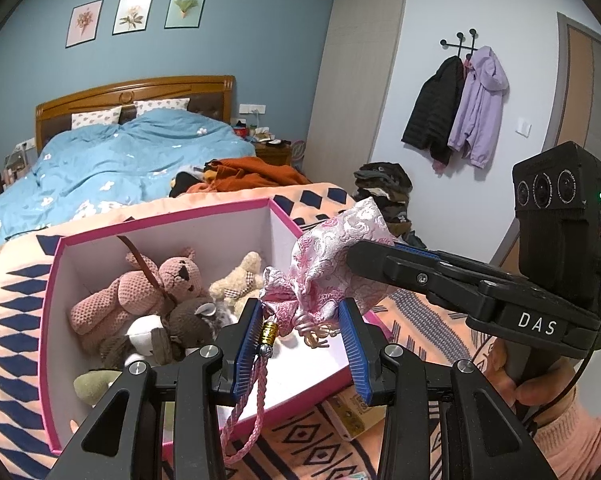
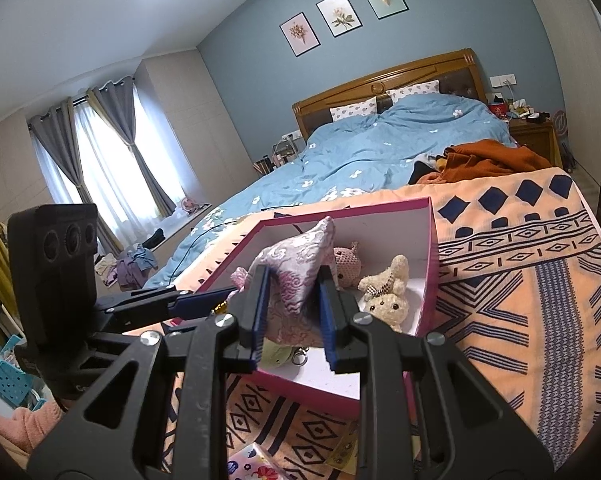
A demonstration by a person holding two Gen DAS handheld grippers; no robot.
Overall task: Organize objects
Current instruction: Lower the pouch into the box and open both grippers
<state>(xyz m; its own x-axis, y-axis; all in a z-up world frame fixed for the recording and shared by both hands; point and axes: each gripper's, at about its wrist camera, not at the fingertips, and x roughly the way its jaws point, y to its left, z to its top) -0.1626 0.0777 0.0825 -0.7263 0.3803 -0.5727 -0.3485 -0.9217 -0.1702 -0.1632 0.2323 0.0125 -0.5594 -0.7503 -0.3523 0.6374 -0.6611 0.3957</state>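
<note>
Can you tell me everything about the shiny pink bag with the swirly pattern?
The pink pouch looks like silky brocade, woven with white and pink swirls. It is plump, with a gathered drawstring neck. A braided pink cord with a gold bead hangs from it. It is held up over the pink box of plush toys. The right gripper pinches its body, and the left gripper has its jaws at the neck end.
</note>
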